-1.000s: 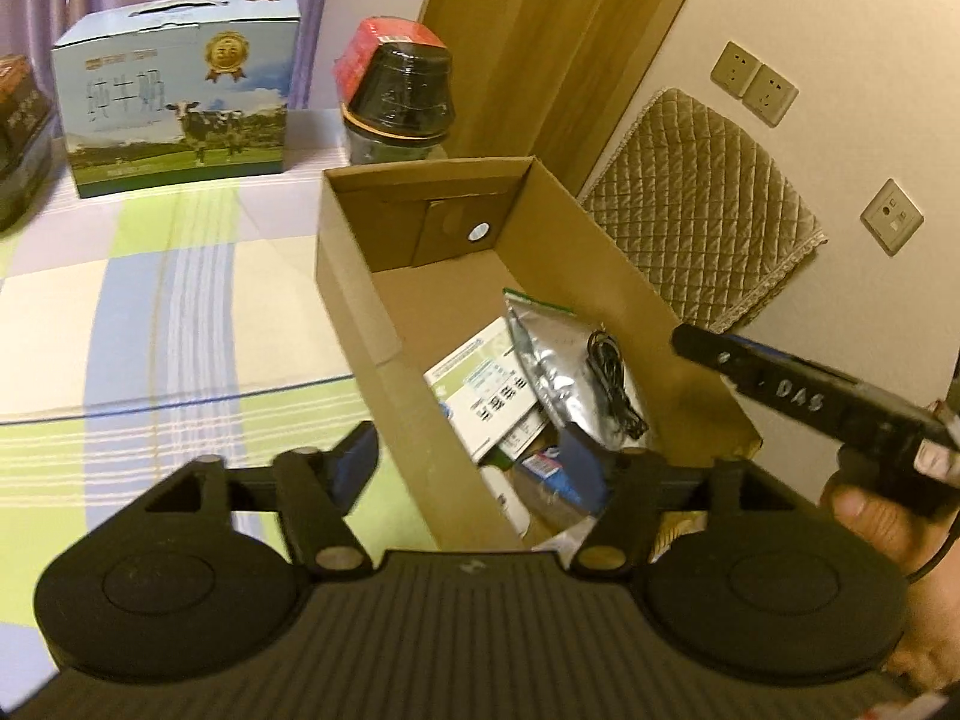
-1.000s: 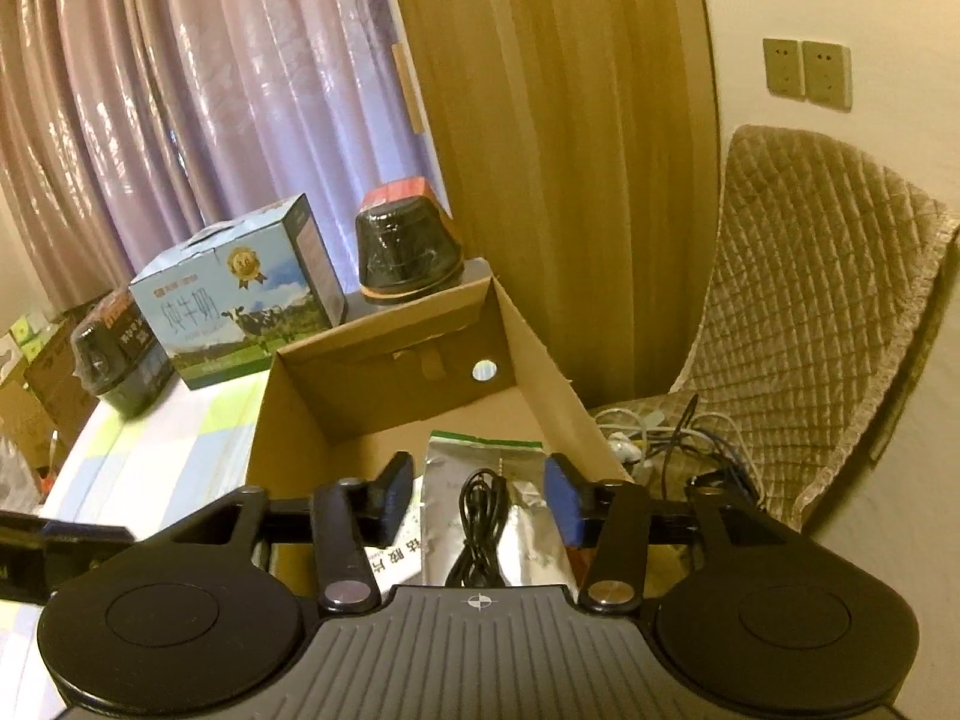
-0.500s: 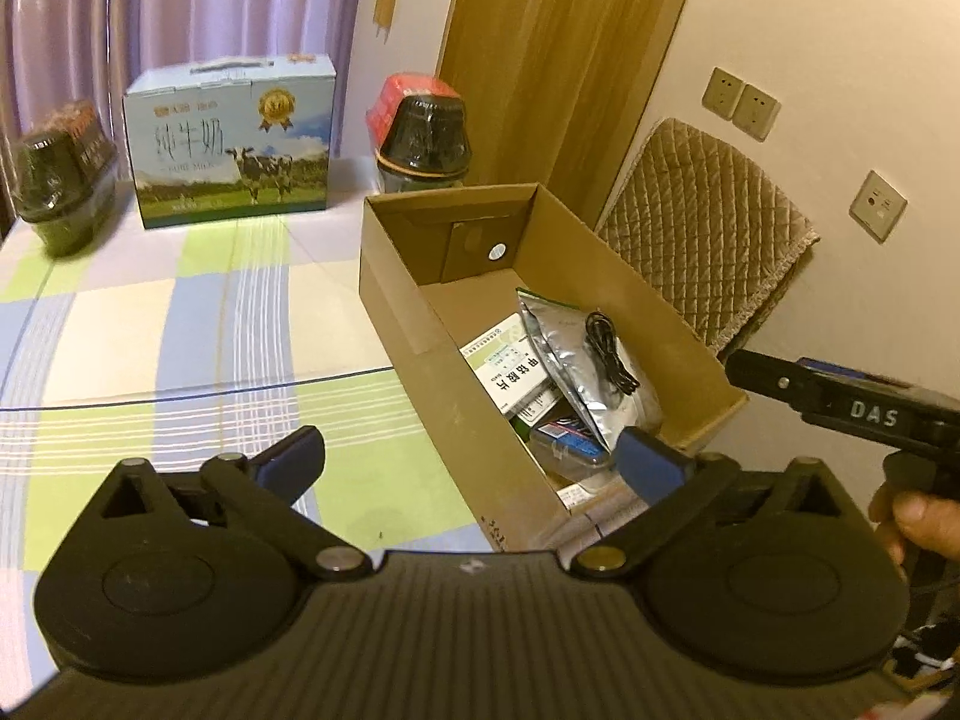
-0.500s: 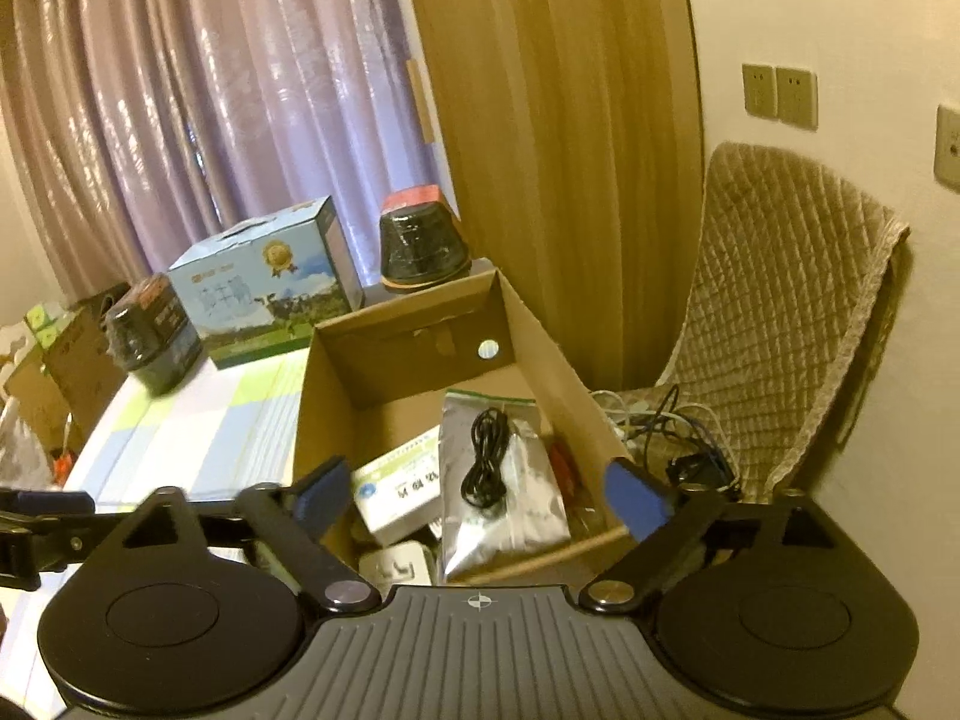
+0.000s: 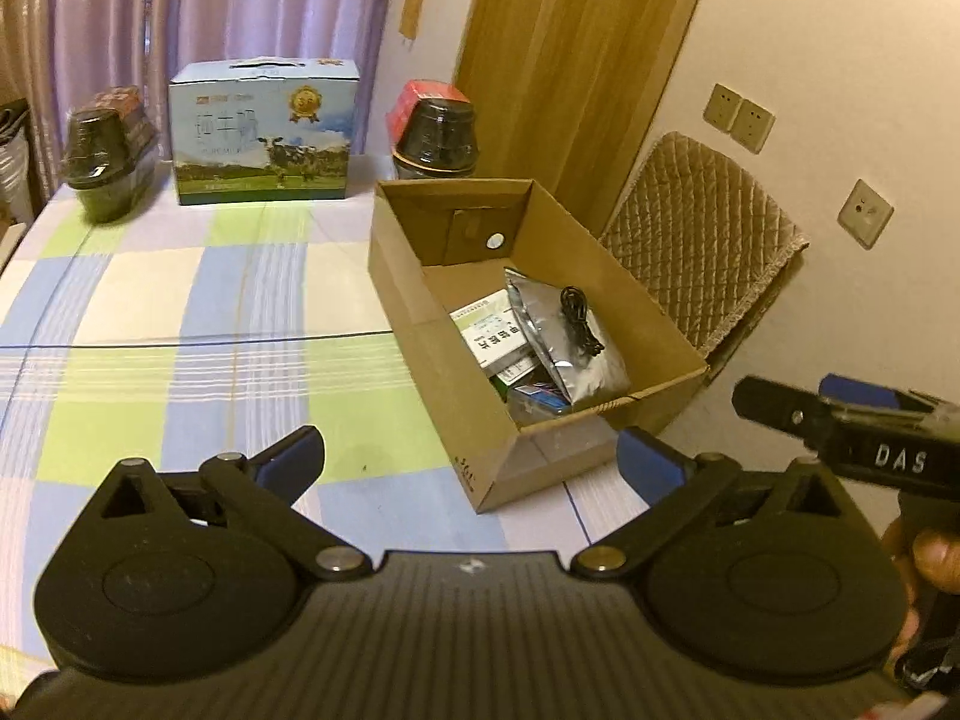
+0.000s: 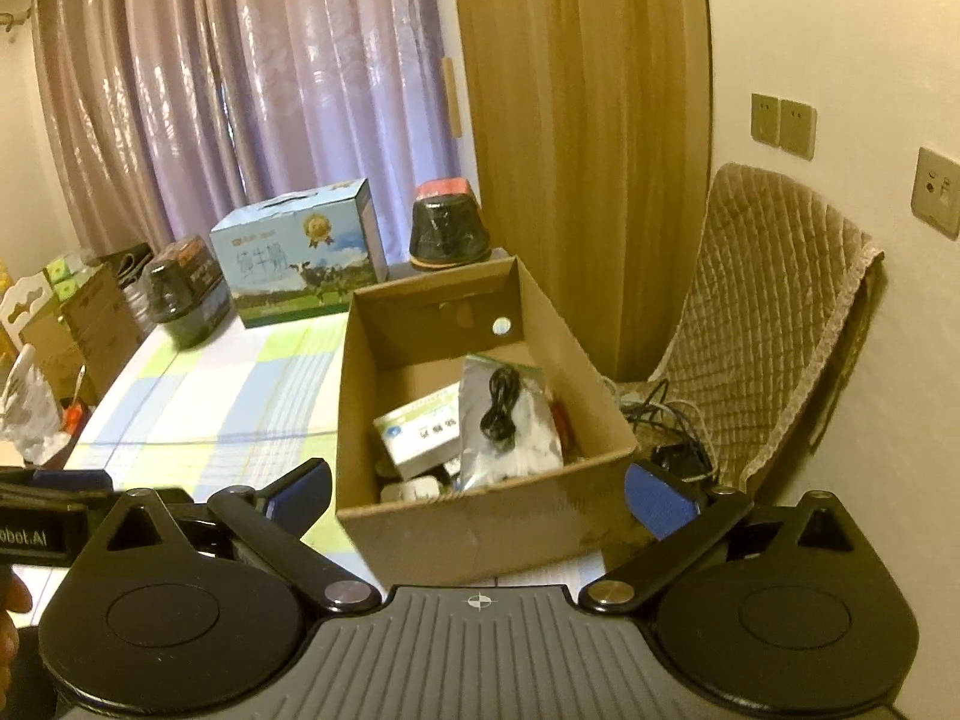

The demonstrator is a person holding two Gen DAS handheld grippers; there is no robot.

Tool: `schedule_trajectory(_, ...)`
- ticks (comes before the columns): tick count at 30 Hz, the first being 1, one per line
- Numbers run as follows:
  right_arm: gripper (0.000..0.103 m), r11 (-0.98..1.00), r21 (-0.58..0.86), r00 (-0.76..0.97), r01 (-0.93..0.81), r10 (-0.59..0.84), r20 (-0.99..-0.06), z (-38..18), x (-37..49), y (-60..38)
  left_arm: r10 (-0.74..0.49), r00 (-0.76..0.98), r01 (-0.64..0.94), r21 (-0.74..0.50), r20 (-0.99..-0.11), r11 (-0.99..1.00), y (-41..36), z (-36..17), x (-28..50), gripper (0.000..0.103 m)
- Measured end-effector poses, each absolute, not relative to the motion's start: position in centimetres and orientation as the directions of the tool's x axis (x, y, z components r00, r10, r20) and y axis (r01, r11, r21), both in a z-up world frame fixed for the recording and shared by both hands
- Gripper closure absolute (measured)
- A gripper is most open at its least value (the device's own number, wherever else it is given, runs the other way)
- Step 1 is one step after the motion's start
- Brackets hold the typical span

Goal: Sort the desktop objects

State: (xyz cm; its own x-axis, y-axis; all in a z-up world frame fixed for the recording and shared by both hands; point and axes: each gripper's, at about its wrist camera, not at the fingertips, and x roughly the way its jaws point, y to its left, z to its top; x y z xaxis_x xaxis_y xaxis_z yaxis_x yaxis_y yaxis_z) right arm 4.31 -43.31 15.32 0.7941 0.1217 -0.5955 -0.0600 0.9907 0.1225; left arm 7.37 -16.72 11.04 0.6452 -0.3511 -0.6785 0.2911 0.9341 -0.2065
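An open cardboard box (image 5: 456, 414) sits at the right edge of a bench (image 5: 180, 324) covered in a checked cloth. Inside lie a silver foil pouch (image 5: 570, 354) with a coiled black cable (image 5: 579, 321) on top, and a white medicine box (image 5: 489, 333) to its left. Both the left gripper (image 5: 471, 462) and the right gripper (image 6: 480, 492) hover near the box, fingers spread wide and empty. At the far edge stand a milk carton (image 5: 264, 132) (cow picture) and two dark wrapped jars.

Surface: table with checked cloth (image 5: 180, 300)
Right edge: open cardboard box (image 5: 432, 360)
Far edge: milk carton (image 5: 264, 132), two dark jars (image 5: 435, 138) (image 5: 108, 150)
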Motion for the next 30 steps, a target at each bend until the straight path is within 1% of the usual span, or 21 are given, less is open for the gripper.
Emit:
schedule_trajectory(7, 0.002, 0.989, 0.137, 0.780, -0.048, 0.123, -0.613, 15.0, 1.9, -43.3, -0.347, 0.650, 0.303, -0.188, -0.676, 0.934, -16.8, 11.3, 4.9, 0.001)
schedule_trajectory(13, 0.002, 0.989, 0.145, 0.785, -0.036, 0.118, -0.608, 15.3, 0.1, -43.2, -0.362, 0.643, 0.310, -0.202, -0.675, 0.929, -17.1, 11.2, 3.4, 0.001)
schedule_trajectory(17, 0.002, 0.989, 0.140, 0.787, -0.042, 0.119, -0.605, 15.4, -0.7, -42.9, -0.350, 0.650, 0.310, -0.186, -0.675, 0.933, -17.3, 11.1, 2.6, 0.001)
schedule_trajectory(30, 0.002, 0.993, 0.109, 0.799, -0.047, 0.102, -0.592, 15.8, -1.0, -42.5, -0.348, 0.663, 0.299, -0.192, -0.662, 0.935, -17.2, 10.9, 2.4, 0.001)
